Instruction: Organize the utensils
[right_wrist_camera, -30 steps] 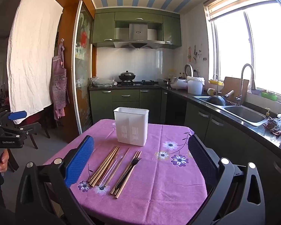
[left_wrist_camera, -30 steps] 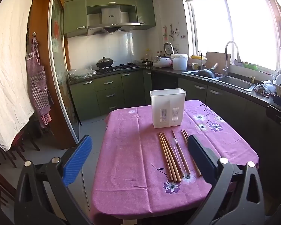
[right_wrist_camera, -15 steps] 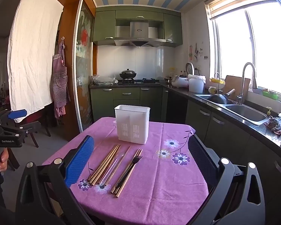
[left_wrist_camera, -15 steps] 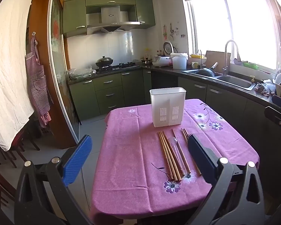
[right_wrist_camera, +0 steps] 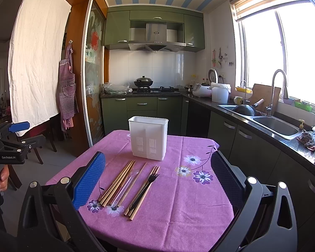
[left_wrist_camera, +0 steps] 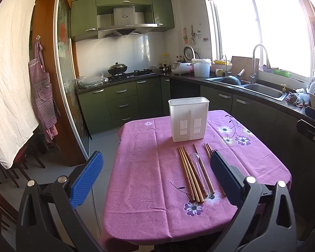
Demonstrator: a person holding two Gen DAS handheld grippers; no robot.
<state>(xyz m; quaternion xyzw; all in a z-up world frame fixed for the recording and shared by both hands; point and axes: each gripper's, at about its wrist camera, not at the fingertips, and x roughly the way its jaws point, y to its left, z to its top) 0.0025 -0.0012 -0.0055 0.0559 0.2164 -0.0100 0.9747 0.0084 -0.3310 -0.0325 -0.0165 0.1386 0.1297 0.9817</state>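
Note:
A white slotted utensil holder (left_wrist_camera: 188,119) (right_wrist_camera: 148,137) stands upright near the far end of the purple tablecloth (left_wrist_camera: 149,168) (right_wrist_camera: 178,205). In front of it lie wooden chopsticks (left_wrist_camera: 190,173) (right_wrist_camera: 117,181), a clear plastic spoon (left_wrist_camera: 196,160) (right_wrist_camera: 126,185) and a black fork (right_wrist_camera: 145,189) with more chopsticks beside it. My left gripper (left_wrist_camera: 156,176) hangs open above the near table edge, holding nothing. My right gripper (right_wrist_camera: 158,178) is also open and empty, short of the utensils. The left gripper (right_wrist_camera: 12,140) shows at the far left of the right wrist view, held by a hand.
Green kitchen cabinets (right_wrist_camera: 142,107) and a dark counter with sink (right_wrist_camera: 277,126) run behind and to the right of the table. A wok (left_wrist_camera: 117,68) sits on the stove. An apron (left_wrist_camera: 43,96) and white sheet (left_wrist_camera: 8,84) hang at left, chairs below.
Both grippers have drifted only slightly; the right wrist view has crept a little nearer the table. Nothing on the table has moved.

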